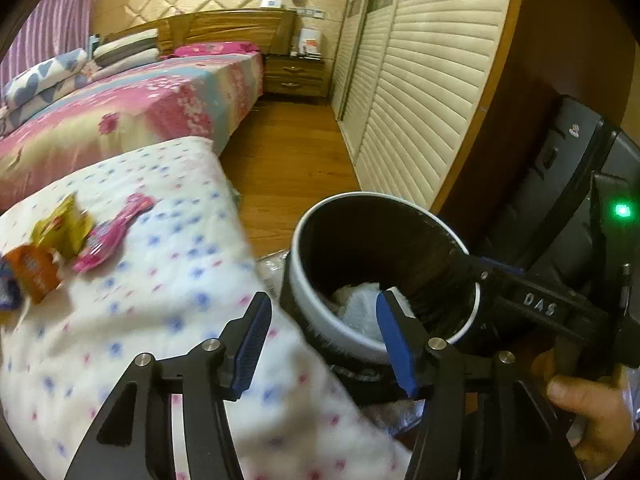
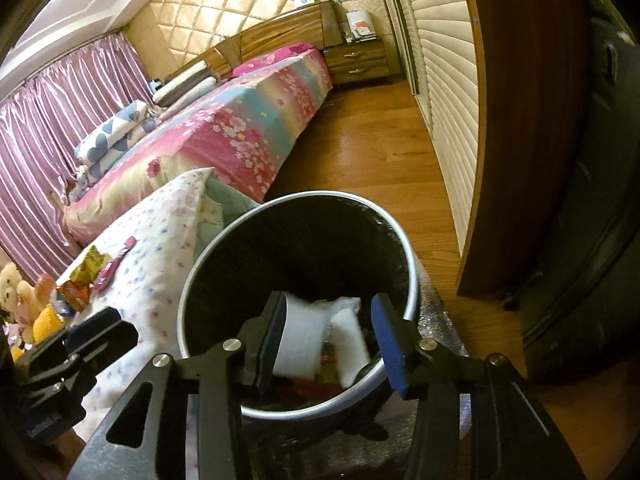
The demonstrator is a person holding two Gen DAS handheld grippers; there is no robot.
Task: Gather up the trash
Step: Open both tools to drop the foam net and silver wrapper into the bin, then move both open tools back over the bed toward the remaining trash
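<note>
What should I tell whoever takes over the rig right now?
Left gripper: open, empty, between the quilt and the bin.
Right gripper: open, empty, over the bin's mouth.
Done: white trash lies in the bin.
Left: yellow wrapper, pink wrapper and orange wrapper lie on the quilt; a blue bit beside them is cut off by the edge.

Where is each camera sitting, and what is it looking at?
Left wrist: sits on the left tool, looks across the dotted quilt towards the bin; shows the right tool and a hand.
Right wrist: sits on the right tool, looks down into the bin; shows the left tool.
Shared: bin, quilt, snack wrappers, bed.
</note>
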